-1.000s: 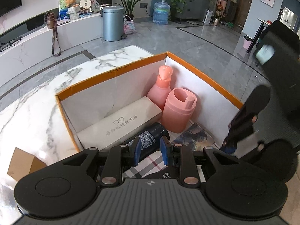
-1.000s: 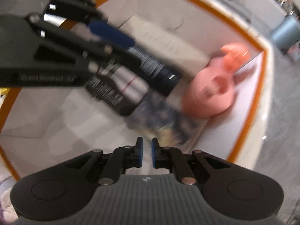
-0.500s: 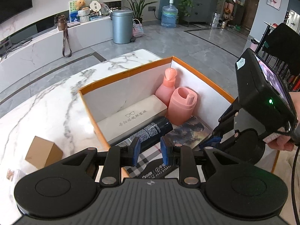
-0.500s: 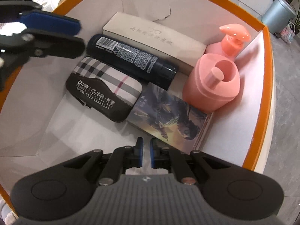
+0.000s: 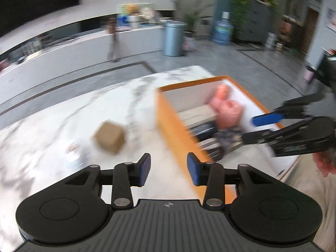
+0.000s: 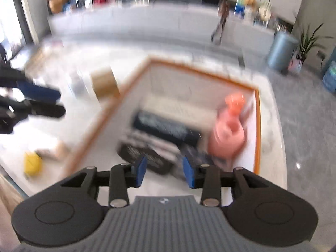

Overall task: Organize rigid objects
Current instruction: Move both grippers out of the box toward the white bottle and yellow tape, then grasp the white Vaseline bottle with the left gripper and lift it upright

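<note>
Both views are motion-blurred. An orange-rimmed white box (image 5: 168, 113) (image 6: 257, 126) stands on the marble table. It holds pink bottles (image 5: 229, 109) (image 6: 229, 134), a dark can (image 6: 166, 128), a beige long case (image 6: 178, 105), a plaid case (image 6: 147, 155) and a picture card. A small cardboard box (image 5: 109, 136) (image 6: 104, 82) sits on the table left of the box. My left gripper (image 5: 168, 168) hovers over the box's left wall, its jaws opening with nothing between them. My right gripper (image 6: 164, 171) hangs above the box's near end, its jaws also opening and empty.
A yellow object (image 6: 31, 163) lies near the table's left front edge. A person's hand (image 5: 325, 163) shows at the right. Beyond the marble table (image 5: 63, 147) are a grey bin (image 5: 174, 37), a water jug (image 5: 222, 31) and a long white counter.
Both grippers have risen out of the box and pulled back. The left one swung left over the box wall. Both pairs of jaws have gone from nearly shut to parted.
</note>
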